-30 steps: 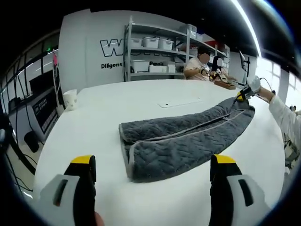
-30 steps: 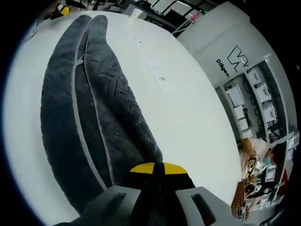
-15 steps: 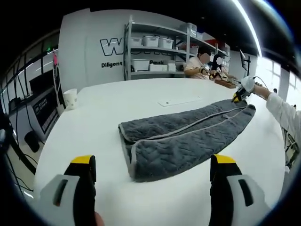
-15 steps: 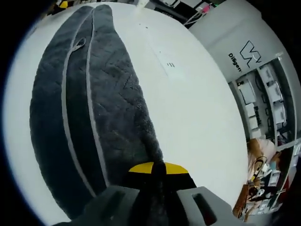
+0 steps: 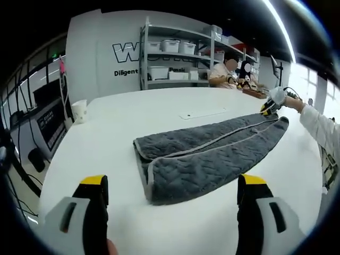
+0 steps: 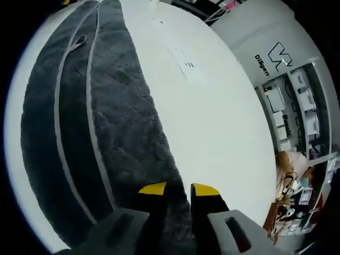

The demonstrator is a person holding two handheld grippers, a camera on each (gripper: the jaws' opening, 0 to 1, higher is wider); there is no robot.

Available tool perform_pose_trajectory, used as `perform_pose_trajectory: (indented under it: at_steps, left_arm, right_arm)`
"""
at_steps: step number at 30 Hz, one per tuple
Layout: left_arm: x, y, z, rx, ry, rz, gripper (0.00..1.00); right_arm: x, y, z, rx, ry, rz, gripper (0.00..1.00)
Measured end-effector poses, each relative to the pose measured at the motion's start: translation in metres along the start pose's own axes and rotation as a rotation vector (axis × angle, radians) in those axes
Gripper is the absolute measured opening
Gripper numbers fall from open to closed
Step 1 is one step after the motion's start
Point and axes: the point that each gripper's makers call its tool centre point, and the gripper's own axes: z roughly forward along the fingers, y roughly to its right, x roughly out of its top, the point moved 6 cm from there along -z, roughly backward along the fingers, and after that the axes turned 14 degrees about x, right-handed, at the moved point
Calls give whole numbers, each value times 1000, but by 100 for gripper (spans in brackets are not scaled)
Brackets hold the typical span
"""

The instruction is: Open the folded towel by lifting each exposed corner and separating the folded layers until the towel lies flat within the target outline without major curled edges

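A grey quilted towel [image 5: 207, 156] lies lengthwise on the white round table [image 5: 122, 117], its two long flaps folded in and meeting along a pale hem. My left gripper [image 5: 172, 185] hovers open just short of the towel's near end, touching nothing. At the far end a white-sleeved hand holds my right gripper [image 5: 268, 108] at the towel's corner. In the right gripper view the towel [image 6: 106, 106] spreads out ahead, and my right gripper [image 6: 178, 189] stands with its jaws slightly parted, the towel's edge lying between them.
A paper label [image 5: 202, 115] lies on the table beyond the towel, and a white cup [image 5: 79, 111] stands near the left edge. Shelves with bins [image 5: 175, 58] and seated people [image 5: 223, 71] are behind the table. Bare table [image 6: 212, 117] lies beside the towel.
My right gripper's jaws, shut on the towel's far corner before, have parted. The flap it held now lies wider and flatter. The left gripper has not moved.
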Motion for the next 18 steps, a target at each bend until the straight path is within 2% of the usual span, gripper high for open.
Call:
perform_pose_trajectory:
  at_steps: [7,9,10,14,18]
  left_arm:
    - [1,0,-2,-1,4,-1,99]
    - [1,0,-2,-1,6,0,99]
    - [1,0,-2,-1,6,1,99]
    - [2,1,-2,-7,8,-1,99]
    - [1,1,-4,-7,9,-1,99]
  right_arm:
    - [-13,13,-24,-108,-32,97,58]
    - [-19,13,-33,-125,-18,139,67]
    - [-19,13,-35,-127,-15,146,73]
    - [-34,15,-56,-133,19,244,87]
    - [-47,5,-75,-99,60,350,99]
